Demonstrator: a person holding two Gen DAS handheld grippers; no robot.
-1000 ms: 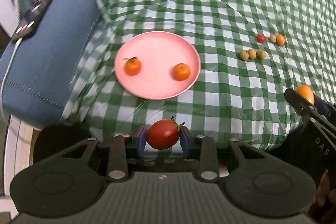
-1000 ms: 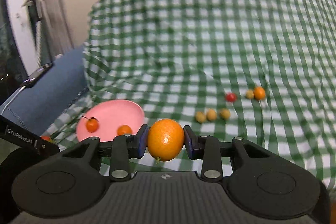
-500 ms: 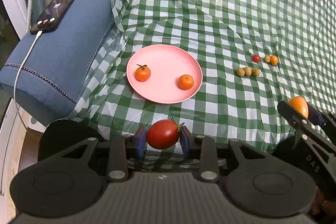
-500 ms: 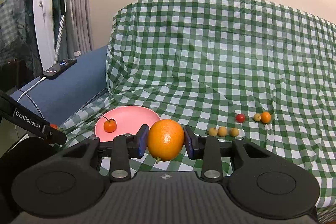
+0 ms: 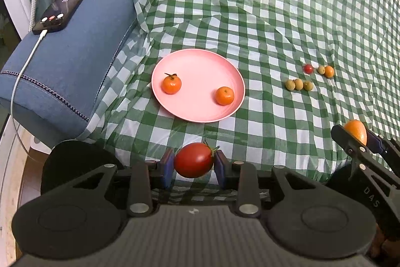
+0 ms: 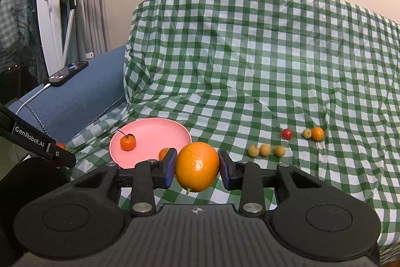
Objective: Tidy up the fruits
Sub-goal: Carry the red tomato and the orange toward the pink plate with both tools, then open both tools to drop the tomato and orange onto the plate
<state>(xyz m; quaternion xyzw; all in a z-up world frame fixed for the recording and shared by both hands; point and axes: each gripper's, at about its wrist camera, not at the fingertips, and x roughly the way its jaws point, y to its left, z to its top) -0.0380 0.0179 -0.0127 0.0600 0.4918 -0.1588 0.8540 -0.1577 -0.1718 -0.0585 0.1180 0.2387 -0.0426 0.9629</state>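
Note:
My left gripper [image 5: 193,168] is shut on a red tomato [image 5: 193,160], held above the near edge of the green checked cloth [image 5: 250,16]. My right gripper [image 6: 197,167] is shut on an orange [image 6: 197,166]; it also shows at the right of the left wrist view with the orange [image 5: 356,131]. Beyond the tomato lies a pink plate [image 5: 200,61] with two small tangerines [image 5: 171,84] [image 5: 225,96]. In the right wrist view the plate [image 6: 155,131] sits left of the orange.
Right of the plate lie three yellowish small fruits [image 5: 298,84], a cherry tomato [image 5: 308,68] and a small orange fruit [image 5: 329,71]. A blue cushion [image 5: 70,61] at the left carries a phone [image 5: 61,9] on a white cable.
Both grippers have drawn back and up from the cloth with their fruits, so the plate and small fruits look farther off. Neither grip has changed.

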